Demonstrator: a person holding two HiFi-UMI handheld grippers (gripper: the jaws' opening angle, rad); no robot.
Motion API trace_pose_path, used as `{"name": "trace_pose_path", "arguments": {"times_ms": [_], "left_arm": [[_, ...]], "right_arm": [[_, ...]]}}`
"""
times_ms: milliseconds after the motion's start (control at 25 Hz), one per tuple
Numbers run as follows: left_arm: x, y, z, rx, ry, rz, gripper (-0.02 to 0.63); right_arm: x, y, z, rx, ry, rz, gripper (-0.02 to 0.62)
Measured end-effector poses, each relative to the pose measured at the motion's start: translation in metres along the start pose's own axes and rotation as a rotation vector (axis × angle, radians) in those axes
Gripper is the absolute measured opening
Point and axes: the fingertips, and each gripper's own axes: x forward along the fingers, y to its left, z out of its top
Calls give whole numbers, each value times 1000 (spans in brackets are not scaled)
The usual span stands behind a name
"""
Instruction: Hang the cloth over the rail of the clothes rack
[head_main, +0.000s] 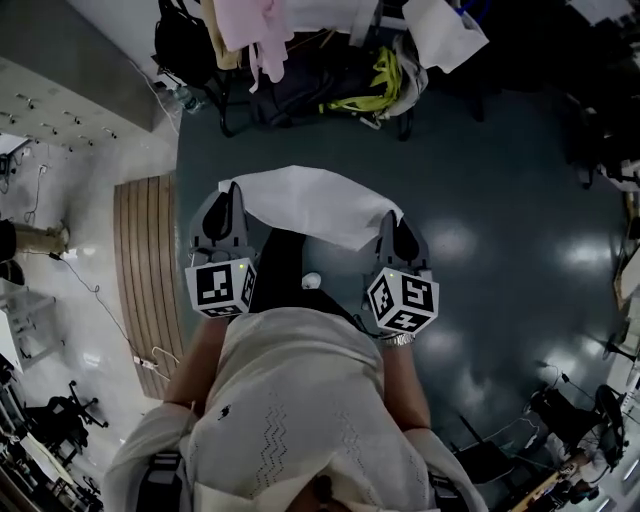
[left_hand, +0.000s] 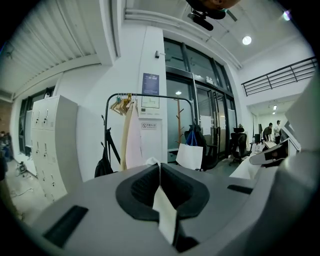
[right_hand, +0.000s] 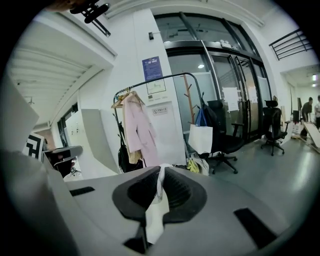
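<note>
A white cloth (head_main: 305, 205) hangs stretched between my two grippers, above the dark floor. My left gripper (head_main: 232, 195) is shut on its left corner, and the cloth (left_hand: 164, 210) shows pinched between the jaws in the left gripper view. My right gripper (head_main: 395, 225) is shut on the right corner, with a fold of cloth (right_hand: 156, 205) in its jaws. The clothes rack stands ahead, some way off. Its black top rail (left_hand: 150, 96) (right_hand: 150, 82) carries hangers and a pink garment (right_hand: 140, 130) at the left end, and the right stretch of the rail is bare.
A black bag (left_hand: 104, 167) hangs at the rack's left post. A white bag (right_hand: 201, 139) and a black office chair (right_hand: 225, 135) stand to the rack's right. Grey lockers (left_hand: 47, 145) line the left wall. A slatted wooden platform (head_main: 140, 280) lies on the floor to my left.
</note>
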Motion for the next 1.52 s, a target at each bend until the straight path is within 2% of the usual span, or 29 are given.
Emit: {"name": "trace_pose_path", "arguments": {"times_ms": [280,600,720,840,1000,1120,1320,1440,1520], "left_arm": [[127,-7,19,33,-9,-84,17],[288,34,63,95,-15,-147,17],[338,40,73,130,-17,-201,17],[373,44,86,114,-41,-214,17],[406,53,104,109,-85,-199,17],[422,57,115,90,-100,-168,17],[436,54,142,68,-141,-93,17],[458,49,171,50,-195,-26,17],[475,48,192,34,-220,34,17]], "right_arm": [[89,-48,57,-21,-6,-88,31],[231,-76,160,-31,-44,-145,29],[268,-83,187,-11,-73,-178,29],[289,-91,208,-25,-91,-197,30],[309,-105,236,-48,-114,-209,29],[325,-113,262,-69,-151,-185,30],[357,-129,300,-66,-189,-103,31],[388,-143,330,-39,-197,-19,30],[412,-151,356,-62,-200,40,29]]}}
